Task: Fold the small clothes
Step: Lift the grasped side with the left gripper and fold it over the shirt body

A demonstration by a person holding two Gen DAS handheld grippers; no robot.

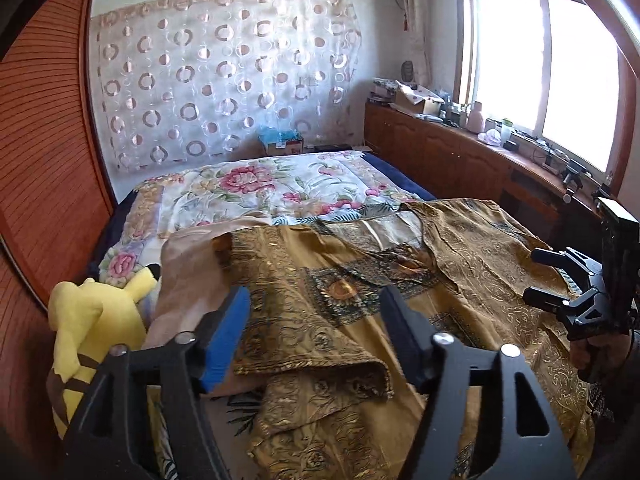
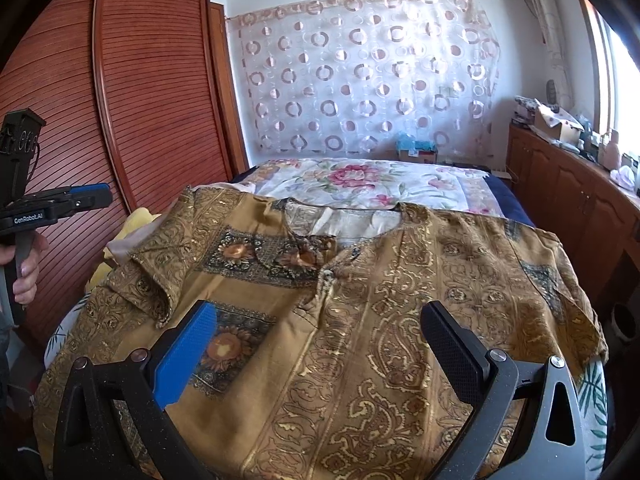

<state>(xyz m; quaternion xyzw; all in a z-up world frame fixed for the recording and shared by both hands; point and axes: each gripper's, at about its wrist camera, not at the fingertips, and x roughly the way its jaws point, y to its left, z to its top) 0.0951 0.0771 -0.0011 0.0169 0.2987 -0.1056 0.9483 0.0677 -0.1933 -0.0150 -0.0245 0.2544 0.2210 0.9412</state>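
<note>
Tissue-filled box (image 1: 285,142) beyond shirt (image 1: 360,300)

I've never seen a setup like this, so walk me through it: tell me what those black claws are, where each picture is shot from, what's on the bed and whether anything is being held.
No robot here: a person carries a hand-held two-finger gripper in each hand, with a wide-angle camera looking forward along its fingers. One picture comes from the left gripper, the other from the right gripper. Each also catches the other tool at its edge, and the right view shows the person's hand on the handle. Across the bed lies a mustard patterned shirt, front up, one sleeve folded inward. A yellow plush toy sits beside it. Both grippers stand open above the cloth; nothing is held.
</note>
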